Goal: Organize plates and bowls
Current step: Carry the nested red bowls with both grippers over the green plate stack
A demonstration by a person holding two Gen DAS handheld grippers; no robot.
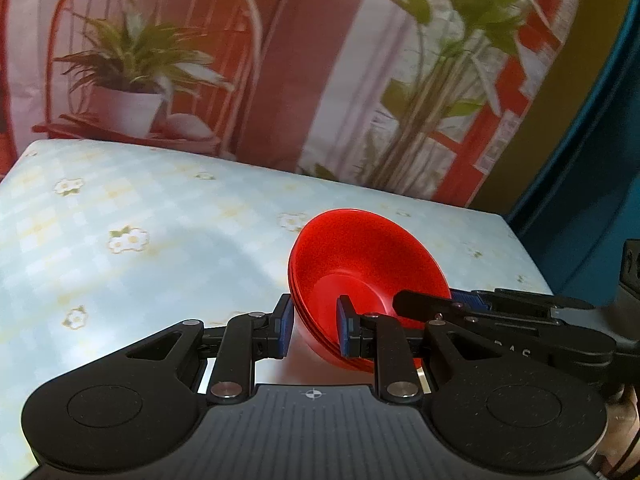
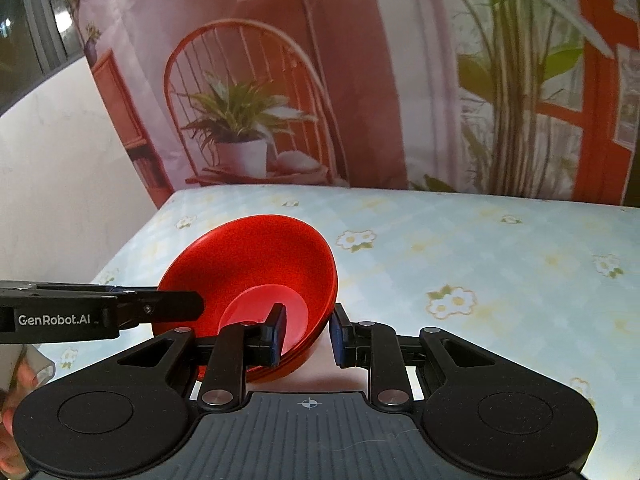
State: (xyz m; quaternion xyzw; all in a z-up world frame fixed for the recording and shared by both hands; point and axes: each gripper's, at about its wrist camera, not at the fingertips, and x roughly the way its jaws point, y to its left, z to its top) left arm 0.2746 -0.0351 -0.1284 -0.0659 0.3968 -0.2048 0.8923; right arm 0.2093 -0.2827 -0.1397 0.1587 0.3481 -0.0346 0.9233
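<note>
A table (image 1: 120,216) covered in a pale blue checked cloth printed with small white flowers is filling the lower part of both wrist views, and behind it a printed backdrop (image 1: 320,60) is hanging, showing a red chair with a potted plant on its seat, tall green stems and red window frames. In the right wrist view a plain white wall (image 2: 48,152) is standing at the left of the backdrop, with a dark window edge above it; in the left wrist view a teal panel (image 1: 592,168) is closing off the right side. A stack of red bowls (image 1: 360,276), nested closely with several rims showing along the outer wall, is being held tilted above the cloth, its open side facing away from the cameras. The left gripper (image 1: 316,328) is clenching the stack's left rim, one blue pad pressing the outside wall and the other sitting inside the bowl. The right gripper (image 2: 306,330) is gripping the opposite rim in the same way, one pad inside and one outside. Each gripper is also appearing in the other's view, reaching in from the side across the bowl's edge. A person's fingers (image 2: 12,432) are showing blurred at the lower left corner of the right wrist view.
</note>
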